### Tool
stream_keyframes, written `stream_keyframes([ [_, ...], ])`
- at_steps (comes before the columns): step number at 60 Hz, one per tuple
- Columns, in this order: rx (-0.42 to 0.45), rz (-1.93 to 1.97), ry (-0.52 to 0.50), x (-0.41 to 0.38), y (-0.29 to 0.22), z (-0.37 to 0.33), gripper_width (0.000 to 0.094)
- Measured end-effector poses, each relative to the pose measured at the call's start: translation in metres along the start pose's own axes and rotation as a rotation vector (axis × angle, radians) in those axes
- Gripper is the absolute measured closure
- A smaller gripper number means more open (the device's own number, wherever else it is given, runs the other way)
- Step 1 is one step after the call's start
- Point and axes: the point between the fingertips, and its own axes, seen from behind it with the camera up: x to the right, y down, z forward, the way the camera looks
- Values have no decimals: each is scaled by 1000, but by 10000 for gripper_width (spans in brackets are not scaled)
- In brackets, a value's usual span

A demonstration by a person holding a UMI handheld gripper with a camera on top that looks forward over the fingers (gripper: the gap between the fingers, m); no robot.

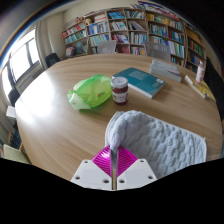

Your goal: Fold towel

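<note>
A grey textured towel point(165, 143) lies on the round wooden table point(55, 110), just ahead of and to the right of my fingers. One corner of it point(117, 130) is lifted and runs down between my magenta pads point(103, 160). My gripper point(115, 163) is shut on that corner, with the pads pressed together around the cloth. The rest of the towel spreads flat to the right toward the table's near edge.
Beyond the towel stand a jar with a red label point(120, 90), a crumpled green bag point(90, 92) and a teal book point(143, 81). A white box point(165, 69) and a bottle point(200, 72) sit at the far right. Bookshelves point(130, 30) line the back wall.
</note>
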Motion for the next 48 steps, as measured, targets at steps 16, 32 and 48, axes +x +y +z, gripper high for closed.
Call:
stream_keyframes([
  [16, 199, 230, 26, 97, -57, -118, 900],
  [32, 36, 412, 262, 237, 55, -113, 899],
  [48, -21, 333, 366, 259, 79, -101, 711],
])
